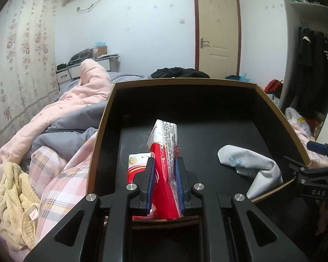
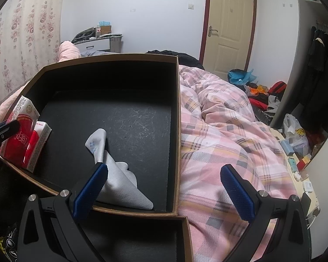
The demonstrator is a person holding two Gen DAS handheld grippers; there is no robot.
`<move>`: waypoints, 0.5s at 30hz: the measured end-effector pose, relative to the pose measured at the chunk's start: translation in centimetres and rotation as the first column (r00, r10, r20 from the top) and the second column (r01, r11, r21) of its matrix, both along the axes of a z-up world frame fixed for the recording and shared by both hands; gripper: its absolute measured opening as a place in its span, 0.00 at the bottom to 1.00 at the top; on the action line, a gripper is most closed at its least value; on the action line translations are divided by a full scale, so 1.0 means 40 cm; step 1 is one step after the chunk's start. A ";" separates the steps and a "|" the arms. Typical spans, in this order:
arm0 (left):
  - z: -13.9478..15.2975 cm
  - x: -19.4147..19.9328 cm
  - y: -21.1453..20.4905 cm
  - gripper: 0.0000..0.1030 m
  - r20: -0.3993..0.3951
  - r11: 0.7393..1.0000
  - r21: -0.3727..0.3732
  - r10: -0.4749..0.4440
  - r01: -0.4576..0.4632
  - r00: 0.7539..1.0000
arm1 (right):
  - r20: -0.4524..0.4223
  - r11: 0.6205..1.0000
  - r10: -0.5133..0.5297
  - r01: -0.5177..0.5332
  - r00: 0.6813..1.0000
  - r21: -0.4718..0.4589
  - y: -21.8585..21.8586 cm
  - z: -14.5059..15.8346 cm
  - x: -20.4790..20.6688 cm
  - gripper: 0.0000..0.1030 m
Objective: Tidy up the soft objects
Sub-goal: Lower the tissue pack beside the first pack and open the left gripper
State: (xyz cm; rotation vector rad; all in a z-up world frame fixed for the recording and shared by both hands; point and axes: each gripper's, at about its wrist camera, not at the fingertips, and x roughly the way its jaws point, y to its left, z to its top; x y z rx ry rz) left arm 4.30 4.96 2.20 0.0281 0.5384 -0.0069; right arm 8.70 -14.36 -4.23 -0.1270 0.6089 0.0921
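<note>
A black box (image 1: 111, 113) with brown edges lies on the bed. My left gripper (image 1: 164, 163) is shut on a red and white tissue pack (image 1: 165, 135), held upright over the box's near left corner. A second tissue pack (image 1: 135, 163) lies in the box just left of it. A grey sock (image 1: 247, 163) lies crumpled in the box at the near right. In the right wrist view my right gripper (image 2: 164, 183) is open and empty above the box's right wall (image 2: 178, 131). The sock (image 2: 118, 179) lies by its left finger, and both packs (image 2: 21, 135) show at the far left.
A pink plaid quilt (image 2: 229, 135) covers the bed to the right of the box. A yellow knitted cloth (image 1: 13, 194) lies on the quilt to the left. A pink duvet (image 1: 76, 100) is bunched behind. Clutter and bags (image 2: 295, 135) sit on the floor at right.
</note>
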 end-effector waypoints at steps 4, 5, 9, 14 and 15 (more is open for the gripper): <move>0.000 -0.006 -0.004 0.12 0.000 1.000 0.012 0.004 -0.004 1.000 | 0.008 1.000 -0.003 0.003 1.000 -0.009 0.003 0.000 -0.003 0.99; 0.001 -0.008 -0.008 0.13 0.001 1.000 0.012 0.003 -0.003 1.000 | 0.009 1.000 -0.004 0.004 1.000 -0.011 0.003 0.000 -0.003 0.99; -0.001 -0.005 -0.008 0.13 -0.007 1.000 0.010 0.004 -0.004 1.000 | 0.013 1.000 -0.005 0.005 1.000 -0.014 0.004 0.000 -0.003 0.99; 0.010 -0.011 0.003 0.27 0.021 1.000 -0.006 0.022 -0.022 1.000 | 0.015 1.000 -0.006 0.006 1.000 -0.016 0.006 0.000 -0.002 0.99; 0.015 -0.016 0.007 0.40 0.035 1.000 -0.016 0.027 -0.026 0.999 | 0.015 1.000 -0.006 0.007 1.000 -0.016 0.006 -0.001 -0.002 0.99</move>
